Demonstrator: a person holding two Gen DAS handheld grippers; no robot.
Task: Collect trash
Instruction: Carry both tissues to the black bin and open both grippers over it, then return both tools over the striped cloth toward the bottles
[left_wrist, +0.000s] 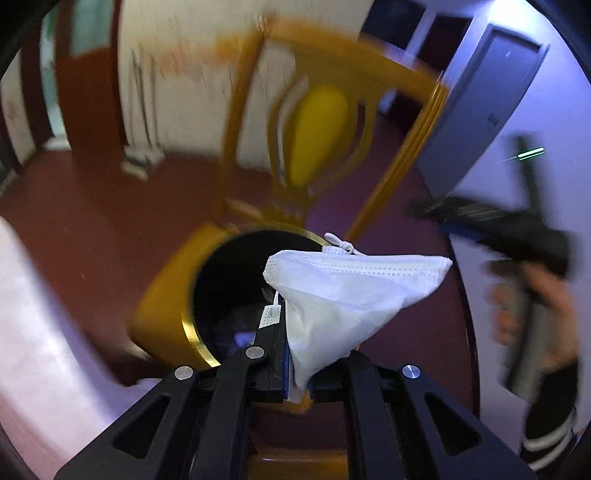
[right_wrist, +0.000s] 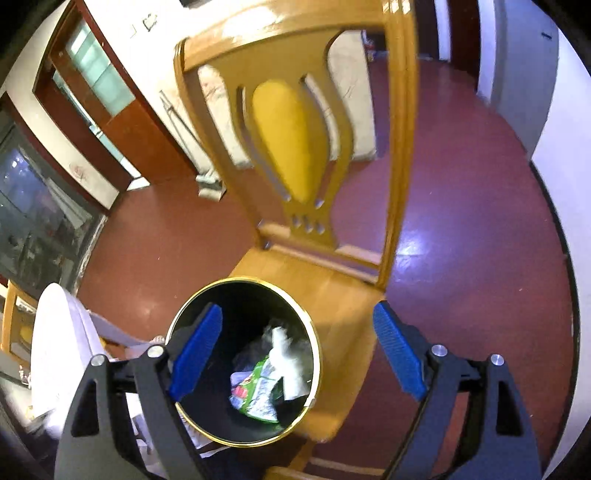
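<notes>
My left gripper (left_wrist: 295, 373) is shut on a white face mask (left_wrist: 343, 291), which hangs out in front of the fingers just right of the bin's mouth. The trash bin (left_wrist: 166, 317) is yellow outside with a gold rim and black inside, and stands on a wooden chair seat. In the right wrist view the bin (right_wrist: 314, 332) holds a green wrapper (right_wrist: 258, 387) and white crumpled plastic (right_wrist: 288, 354). My right gripper (right_wrist: 299, 354) is open and empty above the bin, and it shows blurred in the left wrist view (left_wrist: 517, 240).
The yellow wooden chair (right_wrist: 332, 295) has a tall back (right_wrist: 295, 140) rising behind the bin. Red-brown floor (right_wrist: 461, 229) lies around it. A white rounded object (right_wrist: 55, 350) sits to the left. A wooden door (right_wrist: 103, 96) and a grey door (left_wrist: 476, 110) stand further back.
</notes>
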